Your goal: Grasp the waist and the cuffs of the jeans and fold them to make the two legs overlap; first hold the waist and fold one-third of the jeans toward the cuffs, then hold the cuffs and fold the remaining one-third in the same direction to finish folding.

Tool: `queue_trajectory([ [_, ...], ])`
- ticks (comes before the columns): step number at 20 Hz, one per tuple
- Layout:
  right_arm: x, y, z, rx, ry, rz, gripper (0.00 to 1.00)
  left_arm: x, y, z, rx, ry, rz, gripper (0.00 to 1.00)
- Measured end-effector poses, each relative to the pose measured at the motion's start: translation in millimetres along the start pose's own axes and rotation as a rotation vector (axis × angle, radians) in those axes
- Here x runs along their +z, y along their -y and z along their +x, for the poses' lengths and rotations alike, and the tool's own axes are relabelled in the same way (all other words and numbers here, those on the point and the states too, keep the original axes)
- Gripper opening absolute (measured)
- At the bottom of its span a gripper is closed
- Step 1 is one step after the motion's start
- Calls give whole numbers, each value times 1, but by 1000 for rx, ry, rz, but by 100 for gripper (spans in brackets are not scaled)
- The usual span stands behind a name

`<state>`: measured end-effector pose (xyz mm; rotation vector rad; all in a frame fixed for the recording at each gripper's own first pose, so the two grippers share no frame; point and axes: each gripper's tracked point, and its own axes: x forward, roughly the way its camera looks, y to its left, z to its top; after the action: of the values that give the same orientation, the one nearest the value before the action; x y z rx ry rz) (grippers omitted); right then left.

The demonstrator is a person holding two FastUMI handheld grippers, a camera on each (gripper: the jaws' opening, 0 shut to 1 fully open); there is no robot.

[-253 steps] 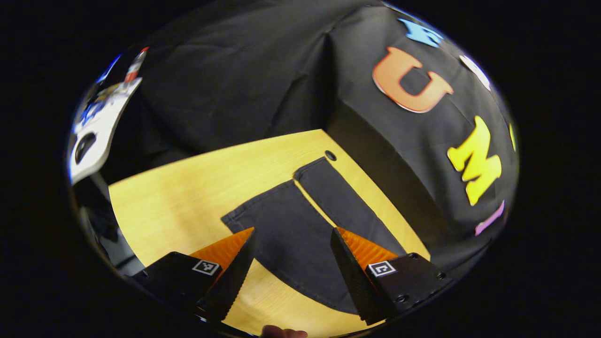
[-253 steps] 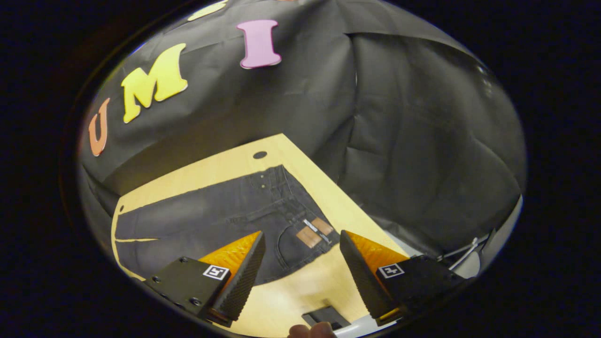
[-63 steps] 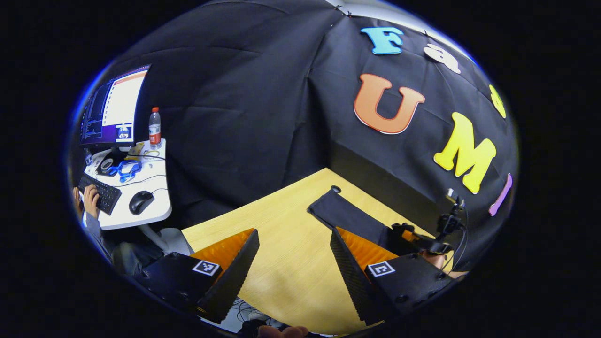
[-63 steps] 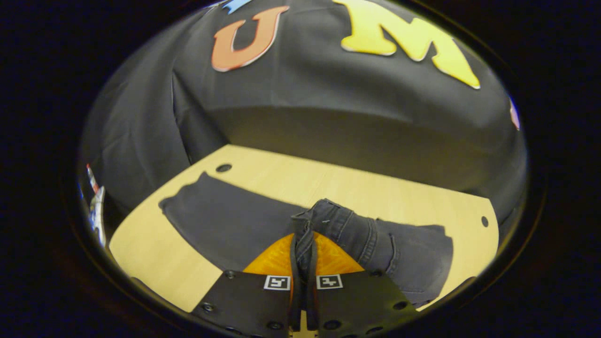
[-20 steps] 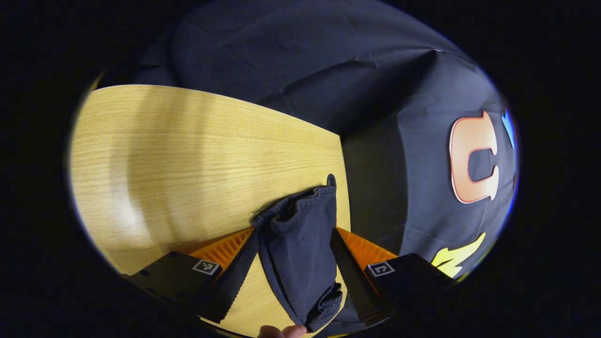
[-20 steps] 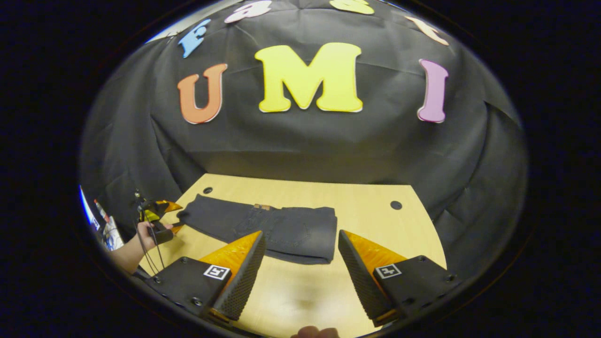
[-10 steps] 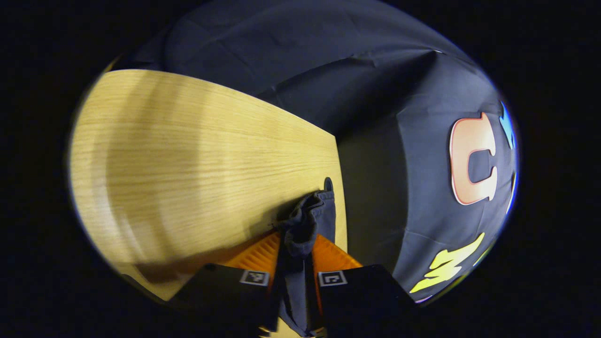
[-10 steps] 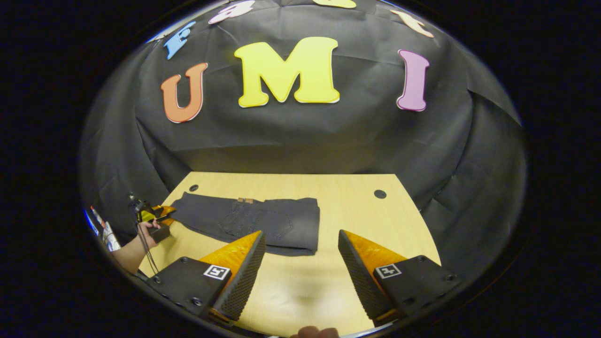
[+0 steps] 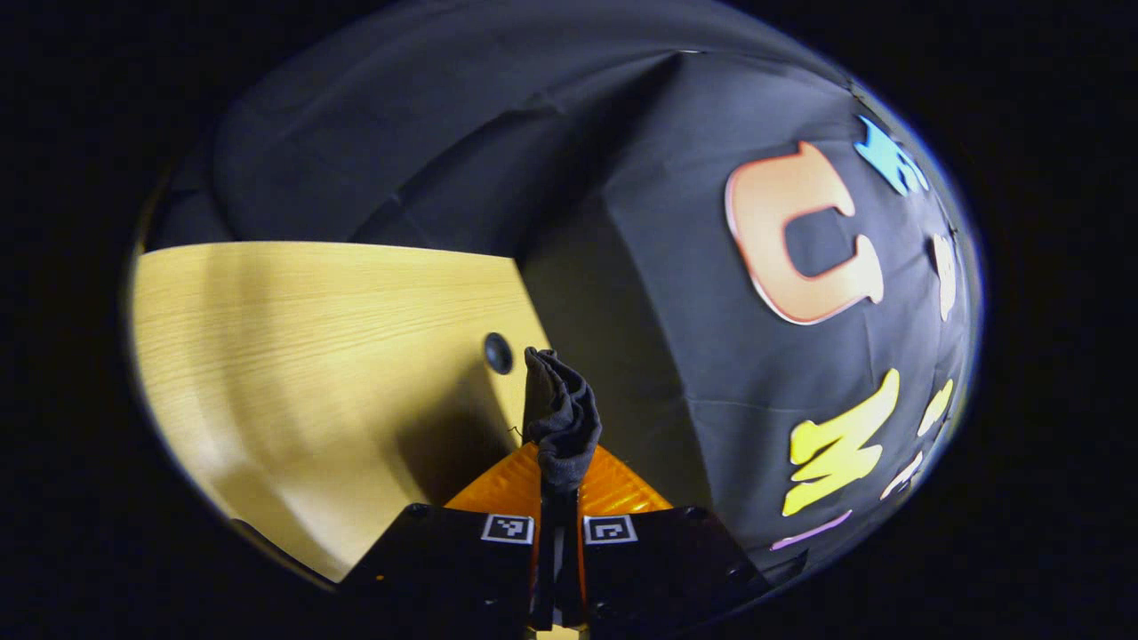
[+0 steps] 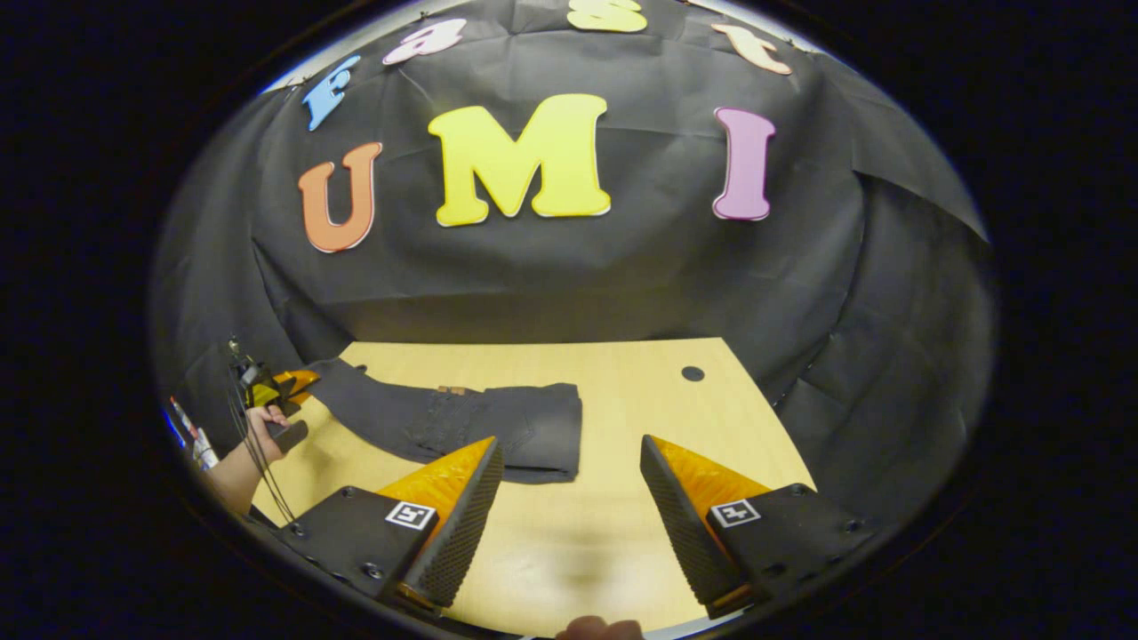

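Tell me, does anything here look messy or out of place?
Nothing stands out. The jeans lie partly folded on the table, and the left tongs pinch the bunched cuff end. The right tongs hang open above the table.

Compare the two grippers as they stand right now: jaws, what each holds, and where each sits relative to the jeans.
The left gripper has its jaws closed on the cuffs, bunched and lifted off the table; the right gripper has its jaws wide apart and empty. The left one grips the jeans at their end; the right hovers back from the folded waist end. Both carry square markers.
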<state>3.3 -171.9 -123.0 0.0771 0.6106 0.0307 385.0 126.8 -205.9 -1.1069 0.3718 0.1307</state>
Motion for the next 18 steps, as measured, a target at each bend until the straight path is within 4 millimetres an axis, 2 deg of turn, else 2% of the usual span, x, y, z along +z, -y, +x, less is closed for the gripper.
queue_trajectory([
  [3, 3, 12, -19, -7, 39, 24, 93, -16, 66, -12, -64, -3, 65, 7],
  [4, 3, 18, -26, -11, 52, 35, 96, -29, 89, -16, -80, -8, 100, 7],
  [5, 2, 25, -32, -20, 60, 45, 93, -43, 109, -22, -94, -15, 142, 6],
  [8, -4, 51, -50, -50, 82, 81, 96, -98, 169, -36, -139, -44, 258, 7],
  [10, -8, 75, -61, -87, 95, 111, 96, -149, 201, -43, -183, -85, 325, 6],
  [11, -11, 88, -66, -106, 95, 131, 93, -176, 212, -44, -197, -116, 352, 6],
  [12, -16, 100, -70, -126, 95, 153, 93, -205, 219, -43, -203, -154, 378, 7],
  [14, -28, 128, -78, -171, 88, 192, 93, -259, 218, -35, -199, -217, 436, 6],
  [18, -51, 171, -86, -243, 53, 236, 93, -352, 185, -13, -145, -318, 530, 7],
])
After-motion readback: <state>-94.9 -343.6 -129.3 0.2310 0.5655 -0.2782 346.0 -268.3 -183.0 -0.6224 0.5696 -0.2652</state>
